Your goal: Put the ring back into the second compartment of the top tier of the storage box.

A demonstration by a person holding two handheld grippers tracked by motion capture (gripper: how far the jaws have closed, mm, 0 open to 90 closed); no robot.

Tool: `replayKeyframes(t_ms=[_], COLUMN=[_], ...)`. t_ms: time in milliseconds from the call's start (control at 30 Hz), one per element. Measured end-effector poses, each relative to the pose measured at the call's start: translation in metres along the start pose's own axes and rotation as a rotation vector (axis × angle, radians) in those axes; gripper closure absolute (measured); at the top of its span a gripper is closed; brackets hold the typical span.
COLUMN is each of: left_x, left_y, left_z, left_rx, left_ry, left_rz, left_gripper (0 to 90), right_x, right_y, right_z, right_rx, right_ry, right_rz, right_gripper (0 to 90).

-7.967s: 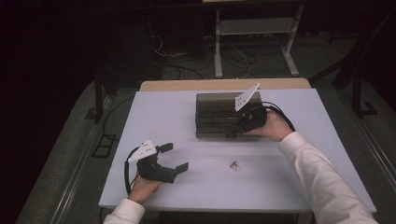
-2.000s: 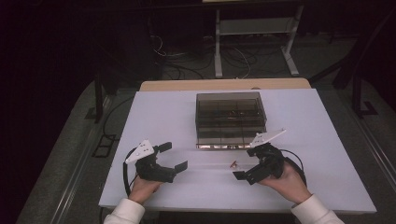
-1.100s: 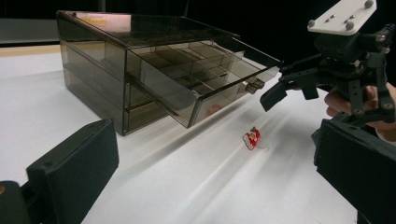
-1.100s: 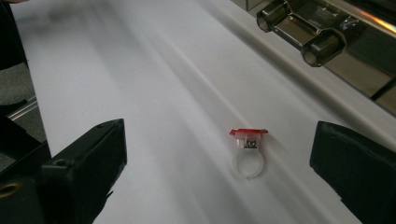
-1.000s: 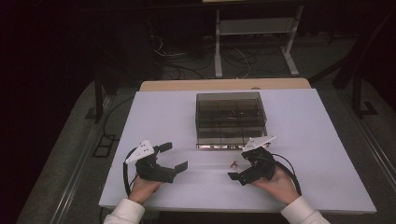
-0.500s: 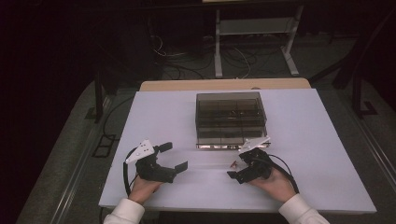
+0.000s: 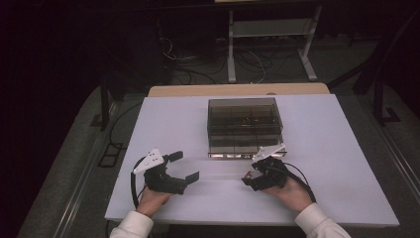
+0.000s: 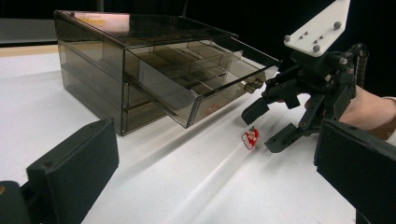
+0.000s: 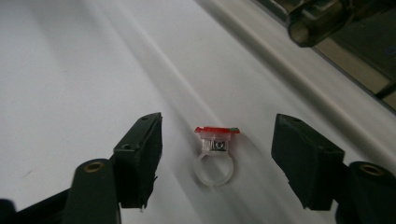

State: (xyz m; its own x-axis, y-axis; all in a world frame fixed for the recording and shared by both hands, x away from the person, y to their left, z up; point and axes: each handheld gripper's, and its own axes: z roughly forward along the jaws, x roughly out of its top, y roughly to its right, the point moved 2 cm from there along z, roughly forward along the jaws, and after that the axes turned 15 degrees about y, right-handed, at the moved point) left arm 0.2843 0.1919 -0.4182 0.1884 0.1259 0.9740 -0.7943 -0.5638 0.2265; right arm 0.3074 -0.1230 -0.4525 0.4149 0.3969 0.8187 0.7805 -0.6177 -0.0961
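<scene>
My right gripper [image 9: 217, 154] has just been closing around the ring [image 9: 214, 156] on the table [image 7: 317, 129], pads not yet touching it. Its red top faces away, design hidden. My left gripper [image 7: 183, 166] rests open, empty.

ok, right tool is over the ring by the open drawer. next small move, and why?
Probably keep closing the right tool until both pads press on the ring. The ring lies on the table between the jaws, which have just been closing but stand apart from it on both sides. The open drawer sits close behind for the drop.
</scene>
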Motion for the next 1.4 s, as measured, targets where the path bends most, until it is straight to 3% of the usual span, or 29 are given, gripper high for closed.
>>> replayKeyframes(t_ms=[767, 1400], left_x=[0.0002, -0.0001], left_y=[-0.0002, -0.0003], left_z=[-0.0002, -0.0001], left_rx=[0.0, 0.0], left_ry=[0.002, -0.001], left_rz=[-0.002, 0.0], left_gripper=[0.0, 0.0], right_x=[-0.0021, 0.0008], right_y=[-0.0013, -0.0031], right_z=[0.0062, -0.0018], right_rx=[-0.003, 0.04], right_ry=[-0.023, -0.018], right_rz=[-0.023, 0.009], right_gripper=[64.8, 68.3])
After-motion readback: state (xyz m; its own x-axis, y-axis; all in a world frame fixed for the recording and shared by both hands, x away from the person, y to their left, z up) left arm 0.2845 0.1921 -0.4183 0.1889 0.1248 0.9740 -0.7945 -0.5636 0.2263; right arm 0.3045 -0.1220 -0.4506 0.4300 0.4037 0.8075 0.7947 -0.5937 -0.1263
